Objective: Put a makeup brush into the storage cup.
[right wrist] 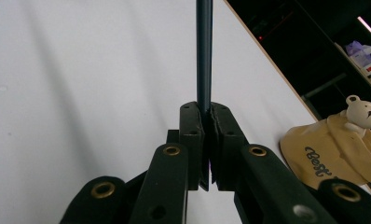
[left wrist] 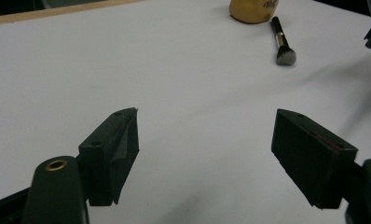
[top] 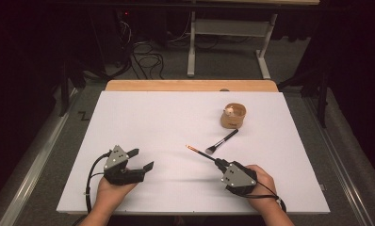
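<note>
– Beyond the right gripper (right wrist: 207, 140), how far does the dark stick (right wrist: 203, 56) run?
– The top edge of the right gripper view cuts it off; its tip there is unseen

– And the tan cup (left wrist: 252, 10) ahead of the left gripper (left wrist: 221, 149)?
– Cropped at the top edge, its lettering too small to read

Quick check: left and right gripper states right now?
Left gripper: open, nothing between its jaws.
Right gripper: closed on a thin dark pencil-like stick with an orange tip.
</note>
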{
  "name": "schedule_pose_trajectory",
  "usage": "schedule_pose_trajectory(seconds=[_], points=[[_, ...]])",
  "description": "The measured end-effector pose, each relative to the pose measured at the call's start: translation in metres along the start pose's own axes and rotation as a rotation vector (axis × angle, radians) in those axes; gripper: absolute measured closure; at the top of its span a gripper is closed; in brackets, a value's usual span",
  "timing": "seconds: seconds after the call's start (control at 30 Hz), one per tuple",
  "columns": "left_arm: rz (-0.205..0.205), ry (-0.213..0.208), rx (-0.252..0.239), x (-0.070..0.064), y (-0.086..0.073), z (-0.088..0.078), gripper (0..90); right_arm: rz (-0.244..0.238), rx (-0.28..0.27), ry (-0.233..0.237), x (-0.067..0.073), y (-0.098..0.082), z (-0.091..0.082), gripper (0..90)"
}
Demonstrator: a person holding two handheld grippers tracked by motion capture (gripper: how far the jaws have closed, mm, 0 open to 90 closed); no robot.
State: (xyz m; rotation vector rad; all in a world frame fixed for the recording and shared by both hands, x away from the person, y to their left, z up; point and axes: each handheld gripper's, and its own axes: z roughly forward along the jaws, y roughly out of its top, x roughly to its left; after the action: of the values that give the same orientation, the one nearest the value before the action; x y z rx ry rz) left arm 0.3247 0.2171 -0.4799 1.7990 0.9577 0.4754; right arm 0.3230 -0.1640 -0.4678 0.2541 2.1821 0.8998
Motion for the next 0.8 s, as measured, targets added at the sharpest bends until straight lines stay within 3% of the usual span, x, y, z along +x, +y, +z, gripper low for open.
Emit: schedule_pose_trajectory(seconds=[0.17,0.3,0.57,0.8], points=[[0.000,0.006,-0.016,0.000,-0.001,-0.003,20.4,0.049,-0.011,-0.002,0.002,-0.003,0.002,85.9],[-0.017,0.006,-0.035,-0.002,-0.004,-0.002,18.8,0.120,-0.017,-0.016,0.004,-0.008,0.005,86.0],[-0.037,0.009,-0.063,0.001,-0.005,-0.002,18.7,0.274,-0.073,-0.036,-0.006,-0.012,0.002,86.0],[-0.083,0.008,-0.102,0.004,-0.006,0.001,18.6,0.367,-0.112,-0.048,-0.014,-0.016,0.001,86.0]])
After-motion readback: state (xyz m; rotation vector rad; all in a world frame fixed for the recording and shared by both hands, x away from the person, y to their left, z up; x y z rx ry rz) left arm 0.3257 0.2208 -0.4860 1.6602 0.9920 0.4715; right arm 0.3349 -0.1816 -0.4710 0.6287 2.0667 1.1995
